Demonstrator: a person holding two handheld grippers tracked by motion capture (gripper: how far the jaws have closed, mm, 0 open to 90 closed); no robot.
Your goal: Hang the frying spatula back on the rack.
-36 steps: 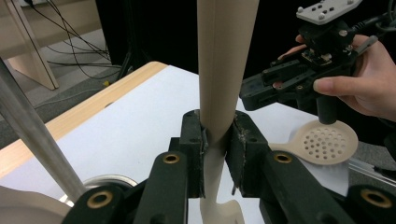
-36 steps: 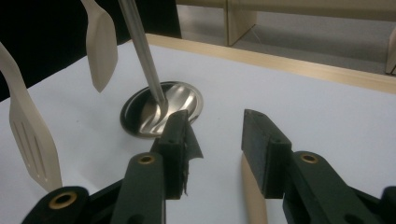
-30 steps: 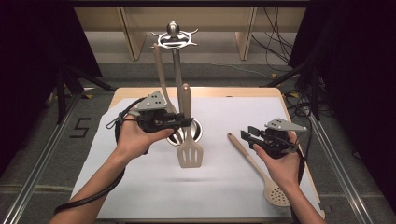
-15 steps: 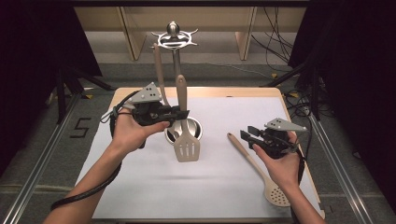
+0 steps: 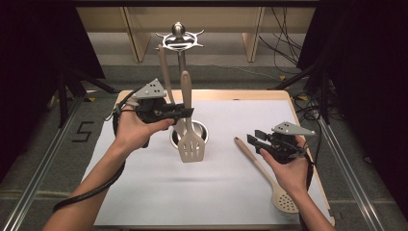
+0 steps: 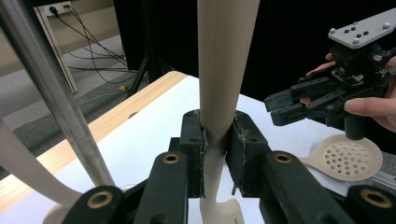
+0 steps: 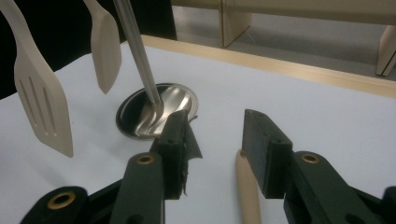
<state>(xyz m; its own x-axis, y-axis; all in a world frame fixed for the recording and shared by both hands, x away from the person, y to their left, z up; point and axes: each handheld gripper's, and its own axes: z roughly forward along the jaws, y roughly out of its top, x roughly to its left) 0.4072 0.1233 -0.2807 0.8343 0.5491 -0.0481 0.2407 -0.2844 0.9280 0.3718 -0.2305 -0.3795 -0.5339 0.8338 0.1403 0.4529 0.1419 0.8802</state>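
While the left gripper point(image 5: 185, 111) clamps its jaws on the slotted spatula's point(image 5: 191, 144) handle, holding it upright above the desk point(image 5: 202, 187) by the stand point(image 5: 179, 41), the right gripper point(image 5: 254, 138) hovers open-jawed over the skimmer point(image 5: 284, 198) handle.

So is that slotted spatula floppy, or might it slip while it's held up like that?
The slotted spatula probably stays stiff: it hangs straight from the left tool. It looks light, being thin. It might swing or slip, since the smooth handle is pinched at one narrow spot.
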